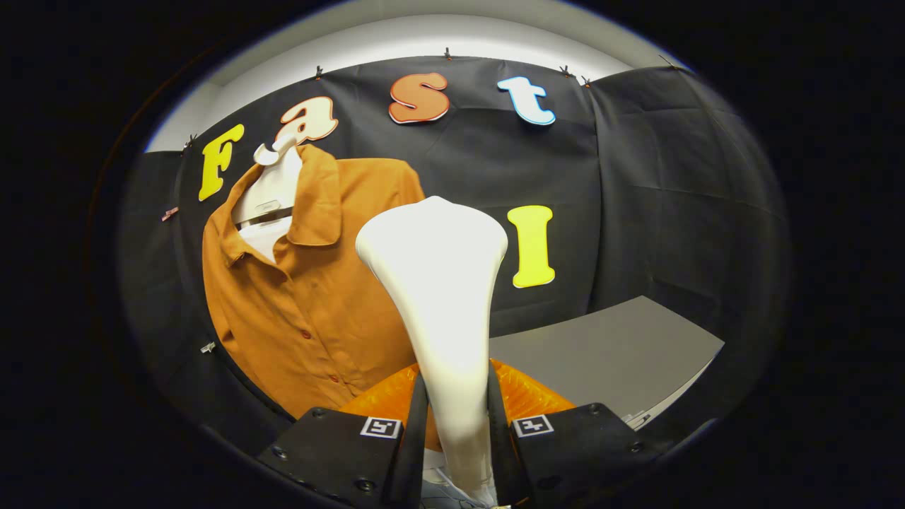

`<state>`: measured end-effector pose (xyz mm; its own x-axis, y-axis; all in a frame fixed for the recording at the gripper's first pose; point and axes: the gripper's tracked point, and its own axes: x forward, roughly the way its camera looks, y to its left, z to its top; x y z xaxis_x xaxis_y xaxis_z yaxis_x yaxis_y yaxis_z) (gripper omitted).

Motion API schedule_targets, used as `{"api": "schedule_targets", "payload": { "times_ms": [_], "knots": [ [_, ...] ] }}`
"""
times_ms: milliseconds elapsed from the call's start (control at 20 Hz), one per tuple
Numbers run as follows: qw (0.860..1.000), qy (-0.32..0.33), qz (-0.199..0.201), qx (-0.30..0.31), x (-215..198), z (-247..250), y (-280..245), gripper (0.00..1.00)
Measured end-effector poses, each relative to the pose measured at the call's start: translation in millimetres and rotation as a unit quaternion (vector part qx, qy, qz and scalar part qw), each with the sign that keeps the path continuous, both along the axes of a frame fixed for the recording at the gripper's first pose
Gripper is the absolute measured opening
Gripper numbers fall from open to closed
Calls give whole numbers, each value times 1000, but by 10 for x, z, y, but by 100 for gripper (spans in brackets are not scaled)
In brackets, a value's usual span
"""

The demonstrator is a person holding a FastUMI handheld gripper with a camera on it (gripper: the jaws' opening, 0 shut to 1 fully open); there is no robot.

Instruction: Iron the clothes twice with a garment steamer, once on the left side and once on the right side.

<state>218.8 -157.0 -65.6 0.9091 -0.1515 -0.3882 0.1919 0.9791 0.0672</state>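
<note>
Steamer clamped in my jaws, shirt hanging just to its left.

My gripper [456, 424] has both fingers pressed on the neck of the smooth, glossy white plastic garment steamer [442, 297], whose neck flares upward into a broad rounded head; I can read no brand on it. Each finger carries a small square black-and-white marker tag. Translucent orange ribbed plastic [527, 396] shows just behind the fingers. Beyond, left of the head, a rust-orange buttoned collared cloth shirt [311, 304] hangs on a white hanger [272, 187] against the black wall. A flat grey tabletop [608, 353] lies to the right.
</note>
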Motion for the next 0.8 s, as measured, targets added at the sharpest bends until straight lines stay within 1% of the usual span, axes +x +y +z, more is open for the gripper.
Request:
{"api": "schedule_targets", "payload": {
  "times_ms": [350,600,800],
  "knots": [
    [1000,4,-2,-18,193,-98,594,43],
    [999,20,-18,-21,361,-295,772,43],
    [998,41,-20,-37,465,-475,857,43]
  ]
}}
